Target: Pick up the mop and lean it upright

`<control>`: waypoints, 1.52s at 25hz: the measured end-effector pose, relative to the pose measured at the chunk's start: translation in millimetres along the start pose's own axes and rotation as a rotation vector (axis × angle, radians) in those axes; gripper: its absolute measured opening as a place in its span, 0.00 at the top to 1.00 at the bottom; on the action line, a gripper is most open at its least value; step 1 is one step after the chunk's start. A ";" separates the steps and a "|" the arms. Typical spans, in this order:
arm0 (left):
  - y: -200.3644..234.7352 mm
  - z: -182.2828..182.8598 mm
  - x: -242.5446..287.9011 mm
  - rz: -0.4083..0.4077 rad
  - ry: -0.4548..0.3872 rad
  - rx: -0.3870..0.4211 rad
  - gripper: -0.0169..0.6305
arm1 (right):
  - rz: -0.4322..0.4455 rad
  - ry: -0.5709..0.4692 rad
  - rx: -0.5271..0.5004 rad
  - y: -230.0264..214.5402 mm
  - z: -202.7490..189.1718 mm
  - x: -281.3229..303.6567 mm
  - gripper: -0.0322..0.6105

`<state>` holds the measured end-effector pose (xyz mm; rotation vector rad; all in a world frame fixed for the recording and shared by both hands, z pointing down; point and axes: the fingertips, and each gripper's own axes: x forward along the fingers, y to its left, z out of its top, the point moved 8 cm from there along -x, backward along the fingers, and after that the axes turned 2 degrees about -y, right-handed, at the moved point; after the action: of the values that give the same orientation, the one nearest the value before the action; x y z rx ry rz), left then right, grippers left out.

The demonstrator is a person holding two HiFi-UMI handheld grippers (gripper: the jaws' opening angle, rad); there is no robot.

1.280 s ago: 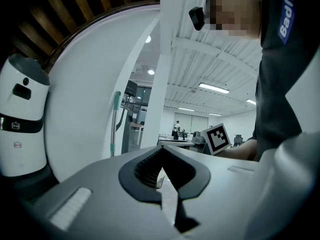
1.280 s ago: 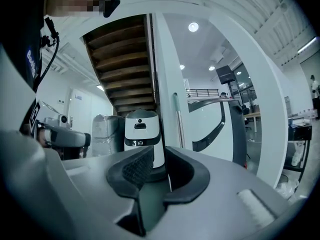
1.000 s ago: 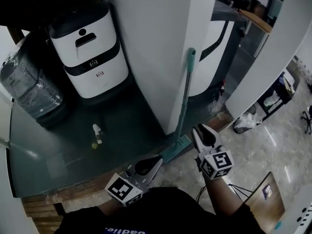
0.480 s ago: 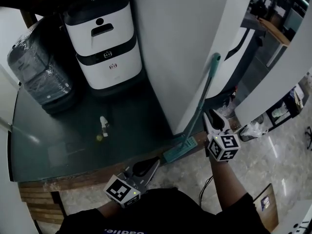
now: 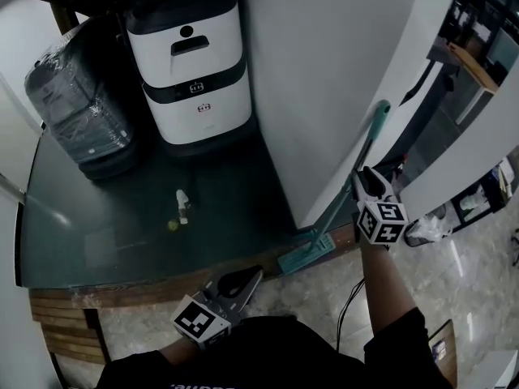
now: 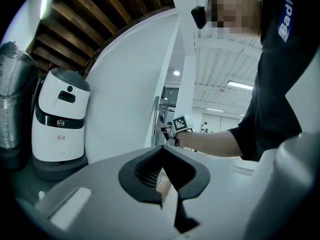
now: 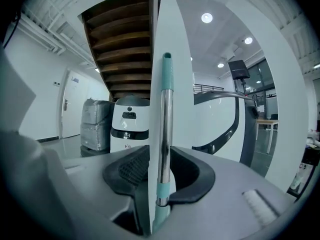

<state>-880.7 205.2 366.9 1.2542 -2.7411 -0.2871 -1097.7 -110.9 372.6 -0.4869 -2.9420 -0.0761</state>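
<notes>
The mop (image 5: 371, 132) has a teal and metal handle and leans upright against the corner of the white pillar (image 5: 324, 71). Its flat teal head (image 5: 306, 252) rests on the floor at the pillar's foot. My right gripper (image 5: 362, 177) is at the handle about halfway up. In the right gripper view the pole (image 7: 166, 109) stands between the jaws of the right gripper (image 7: 161, 154). They have just been opening, and a strip of wall shows between the left pad and the pole. My left gripper (image 5: 243, 280) hangs low near my body, well left of the mop. Its tips (image 6: 161, 148) meet on nothing.
A white robot unit (image 5: 195, 71) and a plastic-wrapped dark unit (image 5: 77, 112) stand on the dark glossy platform (image 5: 97, 233) left of the pillar. A small white bottle (image 5: 183, 205) lies there. A white bag (image 5: 426, 229) sits on the marble floor to the right.
My right gripper has moved forward from beside the mop's lower end to its handle. The mop still leans on the pillar. The left gripper has shifted a little, still low.
</notes>
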 end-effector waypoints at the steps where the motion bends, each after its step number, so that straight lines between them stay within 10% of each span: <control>1: 0.9 1.2 -2.2 0.003 -0.003 0.002 0.94 | -0.003 0.004 -0.004 -0.6 1.0 4.3 0.74; 19: 26.8 4.0 -29.1 0.042 0.021 -0.004 0.94 | -0.057 0.036 -0.003 -0.8 -2.5 24.1 0.78; 38: 37.9 10.1 -20.9 -0.186 0.031 0.023 0.94 | -0.193 -0.057 0.032 33.9 11.0 -83.4 0.79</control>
<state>-896.8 246.6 364.8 1.5098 -2.6126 -0.2506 -1010.4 -104.4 348.9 -0.2027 -3.0329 -0.0387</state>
